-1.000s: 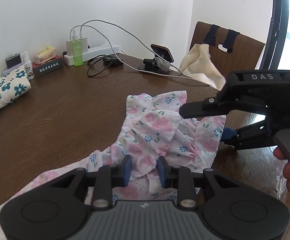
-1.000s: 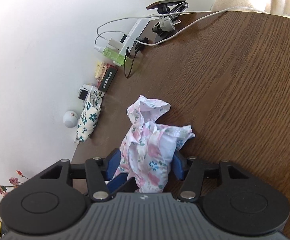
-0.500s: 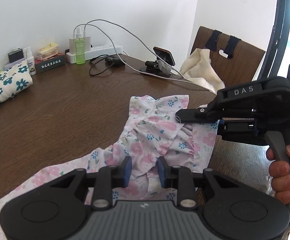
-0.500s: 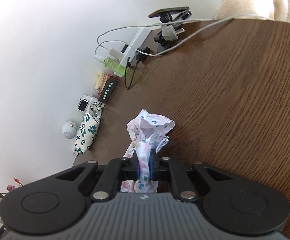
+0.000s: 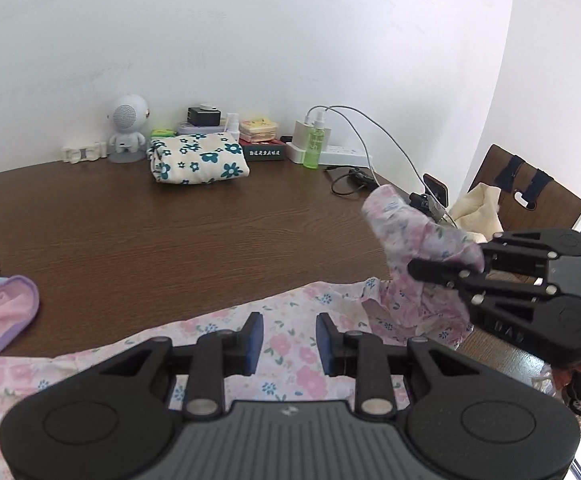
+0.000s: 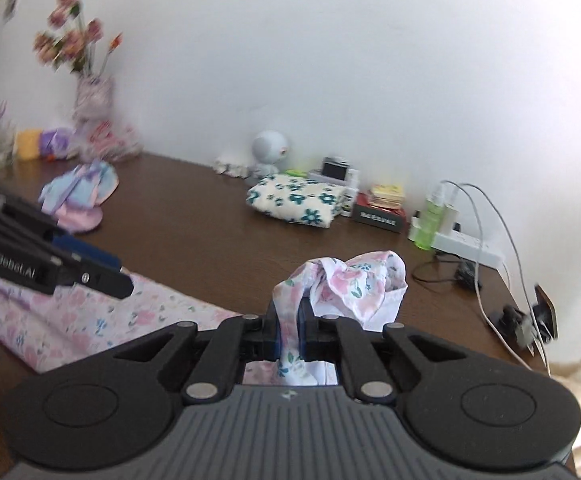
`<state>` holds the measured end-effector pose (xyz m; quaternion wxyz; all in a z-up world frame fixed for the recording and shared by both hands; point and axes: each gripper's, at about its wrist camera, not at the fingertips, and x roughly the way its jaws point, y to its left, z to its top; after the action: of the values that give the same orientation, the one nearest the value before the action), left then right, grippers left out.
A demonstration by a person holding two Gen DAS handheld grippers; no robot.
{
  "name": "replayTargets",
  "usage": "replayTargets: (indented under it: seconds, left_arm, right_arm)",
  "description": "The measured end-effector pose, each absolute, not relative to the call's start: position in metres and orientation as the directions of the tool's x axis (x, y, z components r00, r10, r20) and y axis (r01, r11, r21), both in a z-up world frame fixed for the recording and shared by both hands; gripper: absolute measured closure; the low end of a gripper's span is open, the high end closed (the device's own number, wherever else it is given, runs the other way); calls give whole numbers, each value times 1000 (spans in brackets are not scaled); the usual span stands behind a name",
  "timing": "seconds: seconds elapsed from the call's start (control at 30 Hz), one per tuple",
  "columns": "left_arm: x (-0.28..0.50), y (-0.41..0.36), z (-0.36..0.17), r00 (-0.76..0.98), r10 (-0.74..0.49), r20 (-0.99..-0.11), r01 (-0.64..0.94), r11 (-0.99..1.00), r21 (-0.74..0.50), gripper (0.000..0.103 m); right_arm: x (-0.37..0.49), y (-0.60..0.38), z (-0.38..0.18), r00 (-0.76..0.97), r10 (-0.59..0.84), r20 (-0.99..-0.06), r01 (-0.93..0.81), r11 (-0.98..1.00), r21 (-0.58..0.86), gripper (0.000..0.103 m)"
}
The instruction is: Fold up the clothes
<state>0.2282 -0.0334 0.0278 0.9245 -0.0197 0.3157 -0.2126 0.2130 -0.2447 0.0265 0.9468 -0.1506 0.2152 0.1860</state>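
Garment (image 5: pixel 290 344), pink floral, lies spread along the table (image 5: pixel 170 240) edge, one end lifted by the right gripper (image 6: pixel 289 330), jaws pinching a bunched ruffle. Left gripper (image 5: pixel 289 338) hovers above the cloth, jaws spread. Risk: thin fabric could slip from the narrow pinch, or drag and crumple the flat part.

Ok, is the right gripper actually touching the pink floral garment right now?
Touching. In the right wrist view the right gripper is shut on the pink floral garment, with fabric pinched between its closed fingers and bunched up just beyond them.
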Motion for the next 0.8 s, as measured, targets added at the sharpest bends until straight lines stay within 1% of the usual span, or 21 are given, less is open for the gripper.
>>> replayTargets:
  seconds: [0.07, 0.17, 0.37, 0.4, 0.43, 0.53, 0.63, 0.67, 0.7, 0.73, 0.8]
  left_arm:
    - [224, -26, 26, 709, -410, -574, 382, 907, -176, 77]
    - [219, -20, 26, 705, -429, -566, 404, 897, -176, 77]
    - [230, -24, 30, 684, -484, -546, 463, 866, -188, 77]
    - [235, -27, 30, 676, -496, -546, 474, 859, -194, 74]
    - [247, -30, 28, 653, -506, -563, 477, 853, -213, 70]
    - [278, -45, 19, 596, -528, -605, 490, 836, -247, 67]
    - [296, -64, 10, 585, -488, -648, 495, 848, -192, 66]
    - [301, -70, 6, 584, -474, -660, 496, 851, -172, 68]
    - [303, -73, 3, 578, -474, -665, 502, 848, -168, 78]
    - [304, -76, 0, 572, -474, -670, 508, 845, -164, 102]
    - [299, -77, -1, 572, -478, -666, 521, 839, -154, 103]
  right_arm:
    - [211, -219, 17, 800, 309, -515, -486, 836, -253, 96]
    - [200, -193, 3, 754, 329, -568, -557, 778, -289, 96]
    - [184, -183, -4, 738, 343, -581, -606, 715, -348, 96]
    - [182, -182, -4, 736, 344, -584, -613, 705, -357, 96]
    - [182, -182, -5, 733, 343, -587, -616, 701, -360, 96]
    - [184, -182, -6, 729, 339, -594, -618, 701, -357, 95]
    - [185, -184, -6, 731, 343, -590, -612, 712, -345, 94]
    - [185, -184, -7, 731, 343, -590, -613, 710, -346, 94]
    - [185, -185, -7, 731, 343, -590, -613, 709, -348, 94]
    - [185, -186, -8, 731, 342, -590, -614, 707, -351, 94]
    - [184, -187, -7, 736, 347, -581, -616, 699, -363, 94]
